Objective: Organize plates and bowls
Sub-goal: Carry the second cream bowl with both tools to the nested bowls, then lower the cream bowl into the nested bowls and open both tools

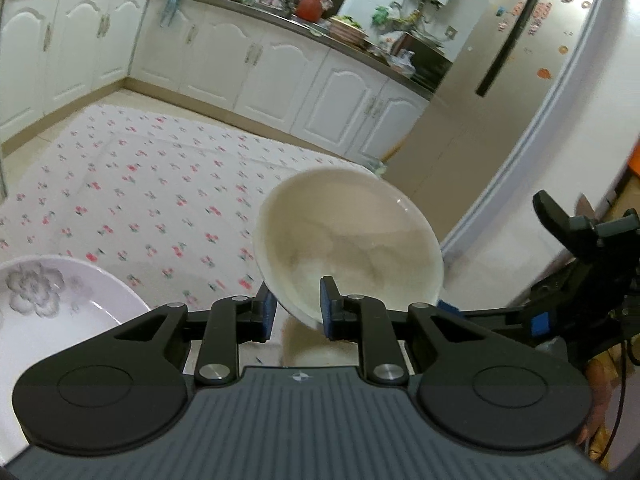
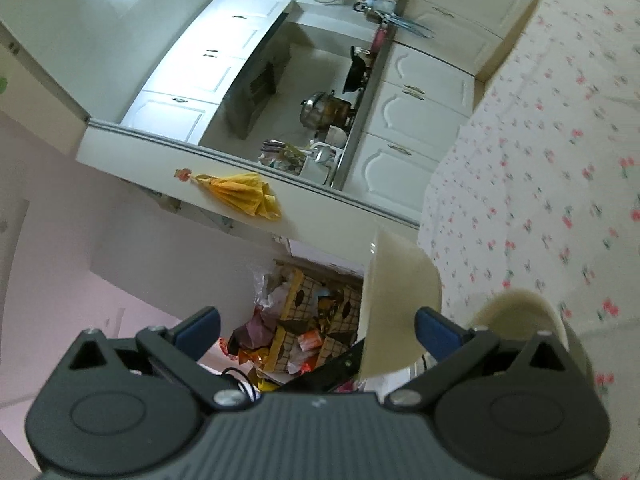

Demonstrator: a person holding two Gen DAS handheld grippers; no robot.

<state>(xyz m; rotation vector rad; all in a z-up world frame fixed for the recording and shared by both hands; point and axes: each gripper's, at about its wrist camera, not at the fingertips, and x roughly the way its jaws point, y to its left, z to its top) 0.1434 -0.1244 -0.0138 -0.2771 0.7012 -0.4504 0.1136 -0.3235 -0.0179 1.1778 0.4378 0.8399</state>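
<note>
Far left in the left wrist view, a white plate with a grey flower print (image 1: 52, 300) sits on the surface under its cherry-print tablecloth (image 1: 140, 184). Moving right, the left tongs (image 1: 298, 312) stand narrow, and the lower rim of a cream bowl (image 1: 348, 240) sits between the blue pads, tilted up with its hollow facing the camera. Whether the pads actually press on the rim, I cannot tell. Further right, the right tongs (image 1: 496, 316) come in from the edge, one blue tip just beside the bowl's lower right rim.

Over to the right wrist view: the right tongs (image 2: 318, 328) are spread wide, and the cream bowl (image 2: 396, 312) stands edge-on between the pads, nearer the right pad, with neither pad clamping it. Just right of that, a second cream bowl (image 2: 520, 312) rests on the tablecloth.
</note>
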